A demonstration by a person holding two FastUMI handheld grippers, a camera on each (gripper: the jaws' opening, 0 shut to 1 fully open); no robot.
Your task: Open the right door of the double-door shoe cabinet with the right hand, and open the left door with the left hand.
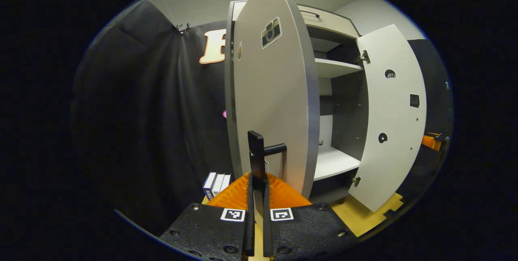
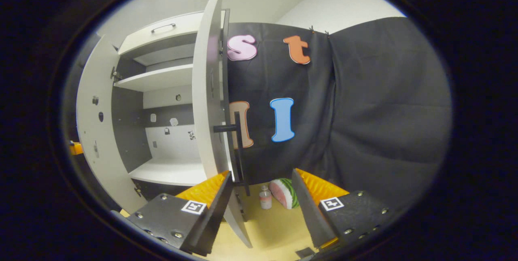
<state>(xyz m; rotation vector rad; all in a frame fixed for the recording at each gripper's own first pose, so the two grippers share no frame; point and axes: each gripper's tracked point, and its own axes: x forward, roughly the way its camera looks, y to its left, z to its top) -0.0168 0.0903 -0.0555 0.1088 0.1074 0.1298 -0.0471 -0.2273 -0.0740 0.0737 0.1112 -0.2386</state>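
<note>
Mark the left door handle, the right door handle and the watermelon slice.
left door handle (image 1: 256, 147): left gripper view, on its vertical bar above the gripper.
right door handle (image 2: 239, 147): right gripper view, on its vertical bar beside the door edge.
watermelon slice (image 2: 283, 194): right gripper view, on its cut face, on the floor.

A staged recording booth, not a lived-in home: black cloth drapes the walls around a lone shoe cabinet on a wooden floor, a toy watermelon slice nearby
</note>
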